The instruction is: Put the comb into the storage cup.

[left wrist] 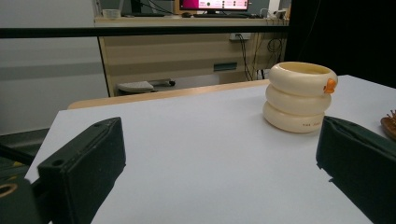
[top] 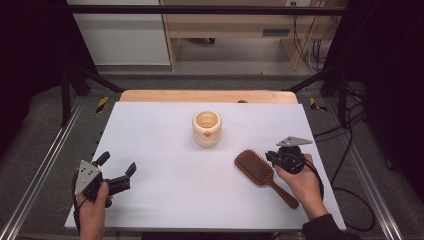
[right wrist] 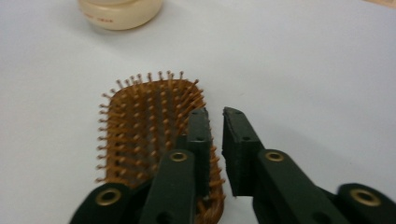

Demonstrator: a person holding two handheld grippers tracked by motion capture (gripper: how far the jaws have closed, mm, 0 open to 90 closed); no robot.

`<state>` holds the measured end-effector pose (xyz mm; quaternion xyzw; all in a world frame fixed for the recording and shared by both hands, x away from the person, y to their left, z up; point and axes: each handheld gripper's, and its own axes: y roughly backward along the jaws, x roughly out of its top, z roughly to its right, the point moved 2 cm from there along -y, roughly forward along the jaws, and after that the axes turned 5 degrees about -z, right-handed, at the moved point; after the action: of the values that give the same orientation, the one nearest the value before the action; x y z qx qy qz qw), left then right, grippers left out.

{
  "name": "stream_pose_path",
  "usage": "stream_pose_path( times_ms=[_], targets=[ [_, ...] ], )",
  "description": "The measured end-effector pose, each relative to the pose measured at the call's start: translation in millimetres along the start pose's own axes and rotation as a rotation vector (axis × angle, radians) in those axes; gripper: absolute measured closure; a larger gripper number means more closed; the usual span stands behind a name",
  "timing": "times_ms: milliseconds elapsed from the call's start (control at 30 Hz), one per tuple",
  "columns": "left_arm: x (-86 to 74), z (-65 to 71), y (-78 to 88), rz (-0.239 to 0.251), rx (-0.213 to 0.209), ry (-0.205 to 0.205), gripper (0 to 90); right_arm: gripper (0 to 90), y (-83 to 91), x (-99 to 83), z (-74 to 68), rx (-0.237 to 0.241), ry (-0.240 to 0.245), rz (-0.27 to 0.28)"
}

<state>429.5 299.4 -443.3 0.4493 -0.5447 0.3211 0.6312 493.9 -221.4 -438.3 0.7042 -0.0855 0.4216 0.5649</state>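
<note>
the right gripper (top: 270,156) sits at the lower right of the high view, its jaws nearly closed with just a thin gap between them, hovering at the right edge of the wooden hairbrush (top: 261,174). in the right gripper view the 2 black jaws ride over the brush's bristled edge (right wrist: 149,126), one jaw above the bristles and the other just off the rim, so they look set to nip that edge; i cannot tell whether they actually pinch the wood yet, and nothing seems gripped. the brush lies bristles up on the white table (top: 165,200), right of centre, head towards the middle and handle angled down to the lower right, under the person's right hand (top: 300,182). that lie leaves the head's side open to a pinch from the right.

the left gripper (top: 116,170) waits at the lower left of the high view, jaws spread wide and empty, resting low near the table's front edge, well apart from everything; i'd judge it is parked out of the way.

a cream ribbed cup (top: 207,128), like 3 stacked rings, stands upright in the upper middle of the table, open top up, a small orange knob on its side. in the left gripper view it shows at upper right (left wrist: 300,95), with tiny dark lettering on the lowest ring, too small to read.
</note>
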Motion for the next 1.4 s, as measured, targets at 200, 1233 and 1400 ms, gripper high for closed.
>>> stream_pose_path(
  times_ms=[200,1233,1400],
  targets=[
    [0.0,0.2,0.6,0.0,0.002,-0.002,1.6,55.0,18.4,-10.0,-11.9,0.037,0.021,-0.002],
    [-0.5,1.9,0.8,-0.002,0.005,-0.004,1.5,13.2,32.0,-59.1,-28.5,0.085,0.108,-0.166],
    [-0.7,1.7,0.6,-0.003,0.011,-0.004,1.4,13.1,29.1,-61.0,-28.2,0.085,0.116,-0.187]
  ],
)
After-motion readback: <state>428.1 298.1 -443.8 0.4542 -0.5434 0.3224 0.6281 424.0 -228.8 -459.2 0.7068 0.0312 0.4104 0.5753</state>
